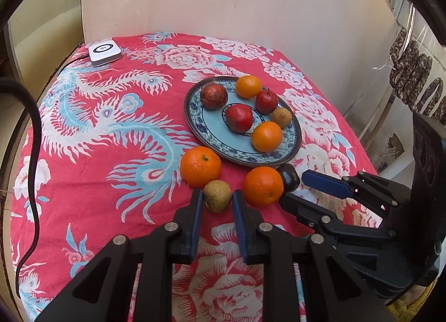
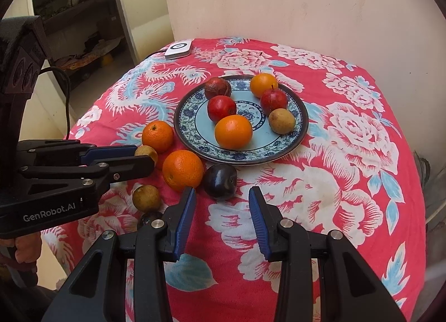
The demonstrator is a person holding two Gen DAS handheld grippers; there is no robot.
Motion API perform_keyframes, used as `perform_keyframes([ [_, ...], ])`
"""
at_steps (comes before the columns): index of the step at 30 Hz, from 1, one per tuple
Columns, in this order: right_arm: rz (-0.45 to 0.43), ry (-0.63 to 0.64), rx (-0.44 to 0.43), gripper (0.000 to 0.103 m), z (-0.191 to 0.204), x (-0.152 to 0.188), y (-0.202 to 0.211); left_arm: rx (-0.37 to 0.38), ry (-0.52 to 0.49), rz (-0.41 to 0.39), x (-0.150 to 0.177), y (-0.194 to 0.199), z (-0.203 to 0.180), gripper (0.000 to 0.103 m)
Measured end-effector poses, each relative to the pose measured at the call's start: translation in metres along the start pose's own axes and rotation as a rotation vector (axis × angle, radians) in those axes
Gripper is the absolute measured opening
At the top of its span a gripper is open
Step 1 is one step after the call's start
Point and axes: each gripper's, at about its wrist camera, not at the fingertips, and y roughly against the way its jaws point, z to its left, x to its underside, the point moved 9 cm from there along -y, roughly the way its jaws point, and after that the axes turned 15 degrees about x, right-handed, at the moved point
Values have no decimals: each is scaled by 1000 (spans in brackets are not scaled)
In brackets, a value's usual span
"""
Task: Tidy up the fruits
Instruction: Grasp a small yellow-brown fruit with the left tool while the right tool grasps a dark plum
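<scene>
your left gripper (image 1: 217,200) is clamped on the small brown fruit (image 1: 217,196), on the cloth just short of the plate (image 1: 195,116). light, firm, round: grip mid-body. right gripper (image 2: 222,196) open, empty.

dark plum (image 1: 290,177): we see only a sliver, the rest sits behind an orange (image 1: 263,185).
small dark fruit (image 2: 150,219): mostly hidden behind our right gripper's finger, kind unclear.
held brown fruit (image 2: 147,153): partly covered by the left gripper (image 2: 139,156).
black cable (image 1: 32,132): cut off at the left edge.
</scene>
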Motion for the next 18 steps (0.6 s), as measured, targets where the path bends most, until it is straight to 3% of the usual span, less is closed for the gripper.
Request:
perform_keyframes([
  [12,-3,67,18,40,-1,1,-9,-1,1,-3,-1,0,0,23],
  [18,-25,81,0,33,4,0,-9,-8,0,-6,-3,3,1,23],
])
